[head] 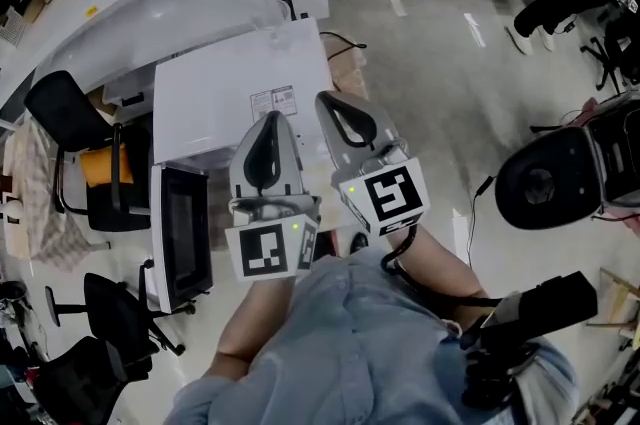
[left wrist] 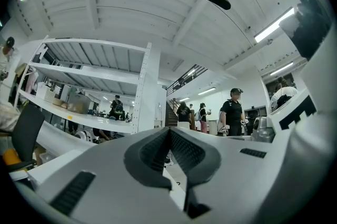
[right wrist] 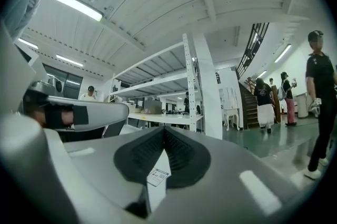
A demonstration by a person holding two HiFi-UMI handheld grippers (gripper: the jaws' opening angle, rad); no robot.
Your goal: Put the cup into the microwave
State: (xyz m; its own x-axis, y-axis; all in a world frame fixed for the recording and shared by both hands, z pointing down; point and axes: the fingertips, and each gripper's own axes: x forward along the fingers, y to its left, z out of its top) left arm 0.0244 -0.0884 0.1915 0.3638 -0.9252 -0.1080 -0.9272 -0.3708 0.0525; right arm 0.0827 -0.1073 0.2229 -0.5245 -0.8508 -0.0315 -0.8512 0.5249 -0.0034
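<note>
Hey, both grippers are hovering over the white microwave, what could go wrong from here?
One: no cup shows in any view, and the left gripper and right gripper both have jaws shut on nothing, so the pick-up may stall while the cup is searched for. Two: the grippers sit almost side by side above the microwave; swinging either one could knock them together or against its top.

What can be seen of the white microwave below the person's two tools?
The microwave is a white box seen from above, its top smooth and slightly glossy, with a small printed label right of centre. Its door, a dark window in a white frame, appears swung open toward the person, at the picture's left. The left tool and right tool, both shut, hang over its near edge; contact cannot be judged.
</note>
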